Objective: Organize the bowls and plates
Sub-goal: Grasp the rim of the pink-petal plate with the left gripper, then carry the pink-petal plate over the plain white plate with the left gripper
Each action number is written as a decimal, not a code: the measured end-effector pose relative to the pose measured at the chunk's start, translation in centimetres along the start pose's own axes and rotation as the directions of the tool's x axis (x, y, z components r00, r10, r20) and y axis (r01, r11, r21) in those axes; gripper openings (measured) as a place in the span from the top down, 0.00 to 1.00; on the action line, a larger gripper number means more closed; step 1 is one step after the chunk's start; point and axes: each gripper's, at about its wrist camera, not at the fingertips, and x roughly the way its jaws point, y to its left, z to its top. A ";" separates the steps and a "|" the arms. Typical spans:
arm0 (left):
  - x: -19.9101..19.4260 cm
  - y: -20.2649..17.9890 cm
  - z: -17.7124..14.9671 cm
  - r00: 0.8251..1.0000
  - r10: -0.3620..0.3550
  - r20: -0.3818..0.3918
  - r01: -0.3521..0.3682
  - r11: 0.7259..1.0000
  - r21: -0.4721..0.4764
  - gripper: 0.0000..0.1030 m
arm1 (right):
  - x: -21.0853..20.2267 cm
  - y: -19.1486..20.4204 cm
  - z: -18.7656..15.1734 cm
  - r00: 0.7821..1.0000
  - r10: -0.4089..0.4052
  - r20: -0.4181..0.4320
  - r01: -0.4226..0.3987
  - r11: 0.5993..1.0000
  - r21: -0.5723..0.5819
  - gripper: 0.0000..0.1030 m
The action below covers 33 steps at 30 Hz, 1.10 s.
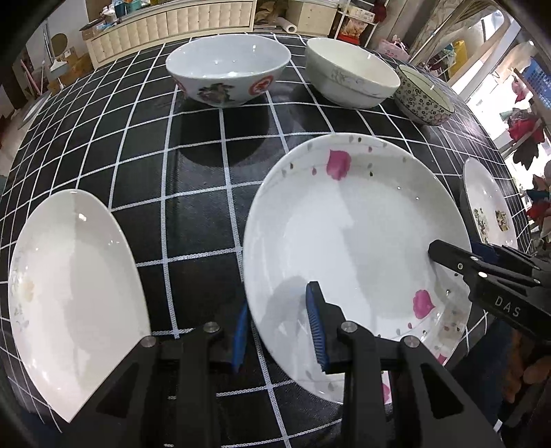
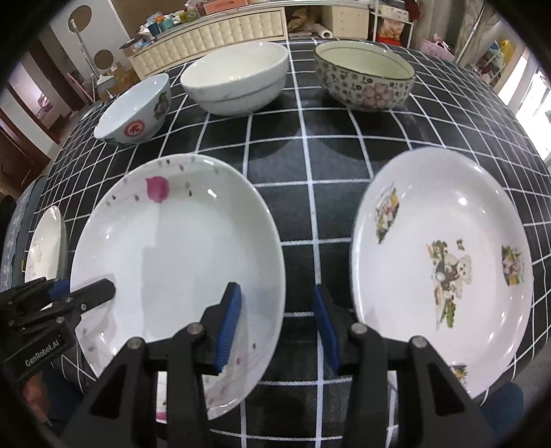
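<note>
A white plate with pink petals [image 1: 354, 248] lies on the checked table; it also shows in the right wrist view [image 2: 179, 262]. My left gripper [image 1: 279, 331] is open and straddles its left rim, one finger inside and one outside. My right gripper [image 2: 275, 327] is open and straddles its right rim. A plain white plate [image 1: 69, 296] lies to the left, and a plate with a dog picture [image 2: 444, 268] to the right. Three bowls stand at the back: a white bowl with red seals [image 1: 227, 69], a plain white bowl [image 1: 351, 72] and a flower-patterned bowl [image 2: 365, 79].
The table [image 1: 206, 193] has a black cloth with a white grid. A cream sideboard [image 1: 172, 24] and shelves with clutter stand behind it. The right gripper's finger [image 1: 447, 255] shows over the plate's right rim in the left wrist view.
</note>
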 end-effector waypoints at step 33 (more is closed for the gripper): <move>-4.4 1.8 -1.6 0.994 0.067 0.088 -0.062 0.997 -0.053 0.77 | -2.9 4.2 -0.3 0.997 0.033 0.072 -0.034 0.999 0.010 0.77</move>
